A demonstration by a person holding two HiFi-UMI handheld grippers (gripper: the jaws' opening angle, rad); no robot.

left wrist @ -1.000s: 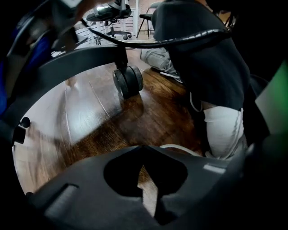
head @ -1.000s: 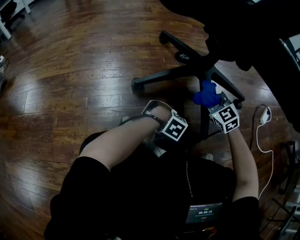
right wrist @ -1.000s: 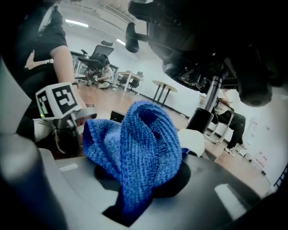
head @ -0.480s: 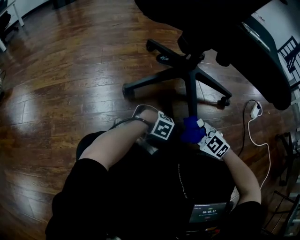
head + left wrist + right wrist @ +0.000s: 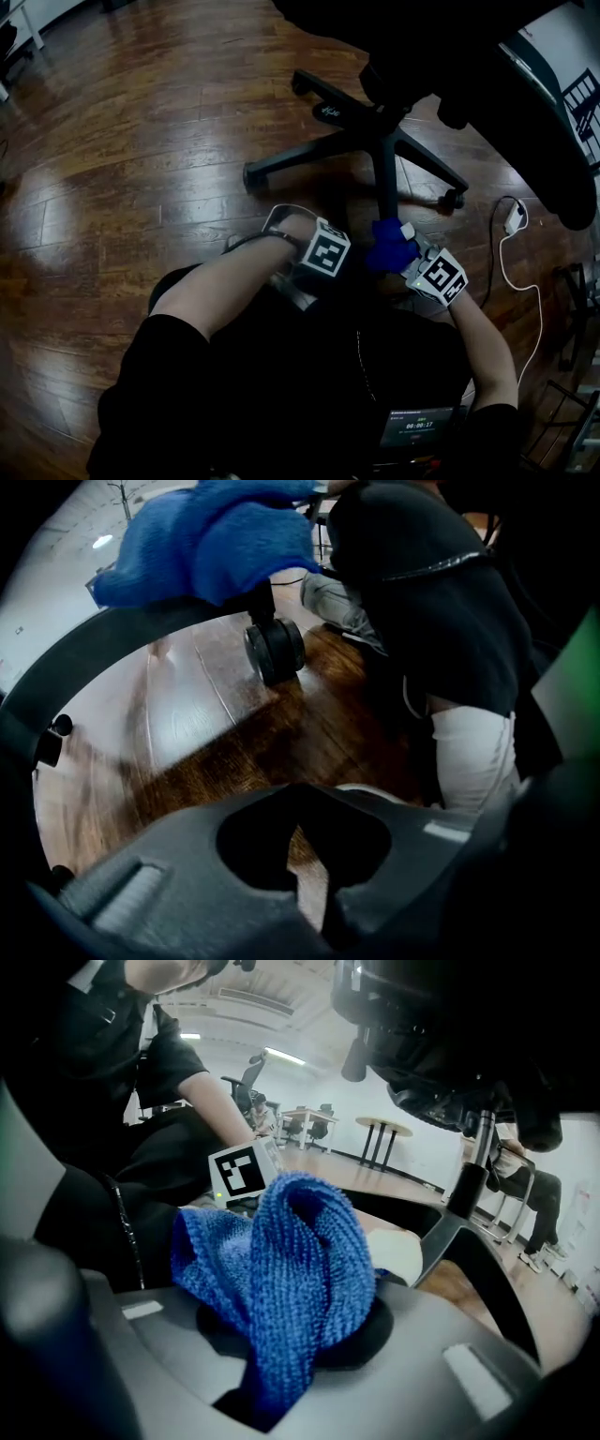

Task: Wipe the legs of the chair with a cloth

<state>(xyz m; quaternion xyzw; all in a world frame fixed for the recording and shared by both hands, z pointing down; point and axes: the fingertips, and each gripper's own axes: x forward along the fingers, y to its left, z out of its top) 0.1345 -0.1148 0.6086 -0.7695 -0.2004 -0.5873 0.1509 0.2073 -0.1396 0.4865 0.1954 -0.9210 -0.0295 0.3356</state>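
Two grippers, head view: my right gripper holds the blue cloth at the near end of the chair's near leg; my left gripper hangs just left of it.
Left gripper view: jaws clenched on nothing; the cloth drapes the leg above its caster.
Right gripper view: jaws grasping the cloth's bunched middle.
Handling: I judge the cloth soft, light and floppy, best held by the bunch; the leg is stiff but may roll.
Containers: I see none.

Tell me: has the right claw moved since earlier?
Yes: the right claw, holding the blue cloth, slid along the chair leg from the hub toward the person.
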